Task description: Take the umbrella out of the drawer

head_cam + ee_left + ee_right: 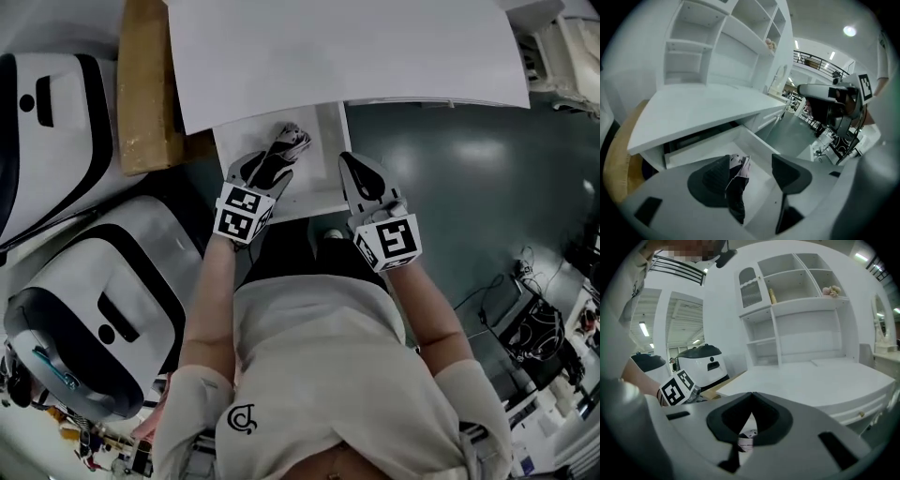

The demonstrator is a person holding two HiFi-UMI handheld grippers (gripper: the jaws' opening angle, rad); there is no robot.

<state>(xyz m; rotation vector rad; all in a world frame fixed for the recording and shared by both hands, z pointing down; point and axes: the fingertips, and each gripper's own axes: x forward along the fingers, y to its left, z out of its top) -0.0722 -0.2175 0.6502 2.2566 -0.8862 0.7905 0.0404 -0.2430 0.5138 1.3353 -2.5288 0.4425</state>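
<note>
Person stood at a white desk, both grippers down at the open drawer under its top.

Umbrella: folded, dark with a pale patterned end, lay on the drawer floor near the left side, its pale end toward the back.

Left gripper: angled down into the drawer, jaws wide apart. From its own view the umbrella sat between the jaws but hard over by the left pad, with open drawer floor between it and the right pad. No squeeze on it that I could see.

Right gripper: jaws closed tip to tip, nothing in them, held above the drawer's front right corner. Through the gap below its closed tips a scrap of the umbrella showed.

Task looked barely begun: umbrella not gripped, not lifted.

Risks, as I judged them:
- Off-centre umbrella. Closing from here could shove it sideways or nip only loose fabric, and it could then slip or sag open on the lift.
- Steep approach. Jaw tips could hit the drawer floor before the pads get round the body.
- Desk top overhangs the drawer's rear; lifting straight up near the back could snag the pale end.
- Right gripper close to the drawer front; a nudge could push the drawer inward onto the left gripper.
</note>
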